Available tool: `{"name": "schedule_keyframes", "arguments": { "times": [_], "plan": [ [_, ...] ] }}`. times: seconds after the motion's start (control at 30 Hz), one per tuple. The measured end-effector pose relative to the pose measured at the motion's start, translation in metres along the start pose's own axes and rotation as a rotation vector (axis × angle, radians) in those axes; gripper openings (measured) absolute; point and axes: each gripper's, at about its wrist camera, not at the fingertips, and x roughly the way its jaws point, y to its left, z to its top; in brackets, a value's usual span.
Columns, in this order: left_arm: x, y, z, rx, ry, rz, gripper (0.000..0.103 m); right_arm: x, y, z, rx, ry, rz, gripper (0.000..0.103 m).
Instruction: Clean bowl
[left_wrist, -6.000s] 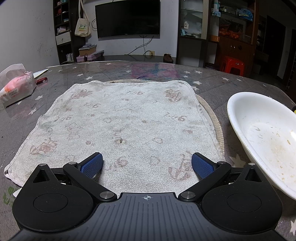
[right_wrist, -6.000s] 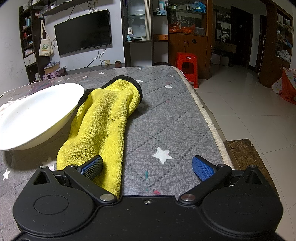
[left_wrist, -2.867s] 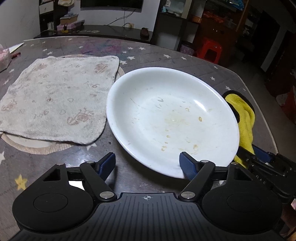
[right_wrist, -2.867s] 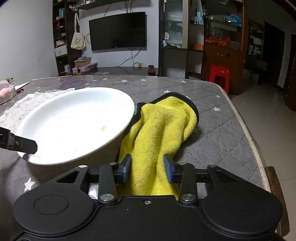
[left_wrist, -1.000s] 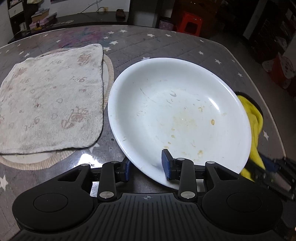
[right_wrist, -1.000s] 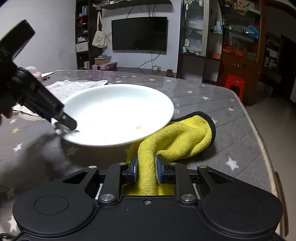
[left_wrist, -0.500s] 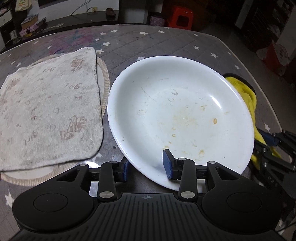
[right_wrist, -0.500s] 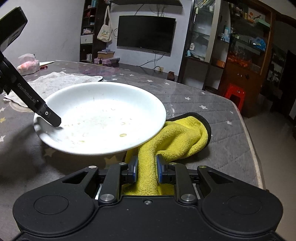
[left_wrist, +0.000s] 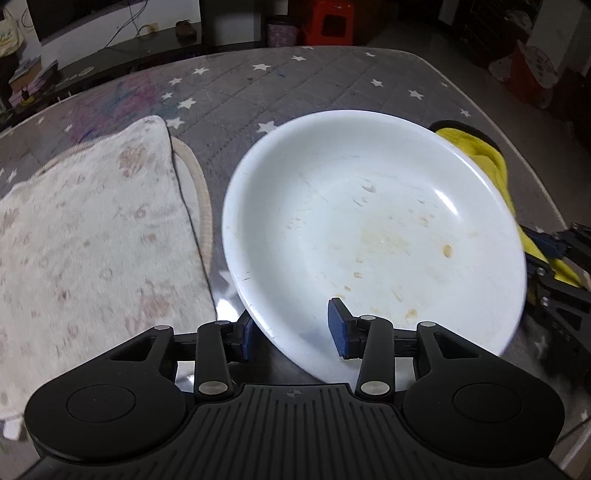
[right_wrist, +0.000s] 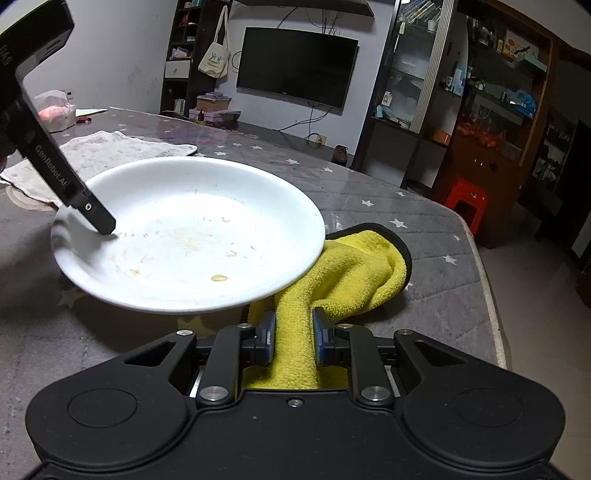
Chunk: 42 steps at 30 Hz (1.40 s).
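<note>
A wide white bowl (left_wrist: 373, 229) with dried food specks and a brownish stain inside is held by its near rim in my left gripper (left_wrist: 291, 332), one finger inside and one under the rim; the bowl is tilted and raised. The bowl (right_wrist: 184, 232) also shows in the right wrist view, with the left gripper's finger (right_wrist: 92, 210) on its left rim. My right gripper (right_wrist: 293, 339) is shut on a yellow cloth (right_wrist: 347, 273) that lies on the table to the right of the bowl, partly under its edge. The cloth (left_wrist: 484, 155) shows behind the bowl in the left wrist view.
A stained white towel (left_wrist: 88, 236) lies on a round mat (left_wrist: 195, 184) left of the bowl. The table (right_wrist: 436, 295) has a grey star-patterned cover; its right edge is near the cloth. A tissue pack (right_wrist: 55, 110) sits at the far left.
The left gripper closed on the bowl's rim and has lifted and tilted it. The right gripper closed on the yellow cloth and has raised its near end a little.
</note>
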Motion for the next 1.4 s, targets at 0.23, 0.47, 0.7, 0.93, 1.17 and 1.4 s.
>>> {"name": "schedule_keyframes", "arguments": {
  "times": [0.23,0.47,0.7,0.93,1.17,1.4],
  "plan": [
    [0.004,-0.001,0.007,-0.013,-0.005,0.040,0.043,-0.003,0.004,-0.001,0.002,-0.001,-0.004,0.022],
    [-0.003,-0.006,-0.001,-0.075,0.001,0.062,0.042,-0.010,0.011,-0.002,-0.001,0.004,-0.006,0.022],
    [-0.018,-0.010,-0.018,-0.176,-0.001,0.030,0.042,-0.018,0.017,-0.005,0.003,0.005,-0.007,0.022],
    [-0.031,-0.020,-0.028,-0.219,-0.018,0.031,0.044,-0.028,0.023,-0.007,-0.001,0.000,0.000,0.022],
    [-0.035,-0.029,-0.033,-0.239,-0.028,0.030,0.046,-0.039,0.030,-0.011,-0.007,-0.003,0.011,0.022],
    [-0.039,-0.038,-0.036,-0.254,-0.035,0.031,0.047,-0.055,0.040,-0.014,-0.030,-0.015,0.047,0.022]
  ]
}}
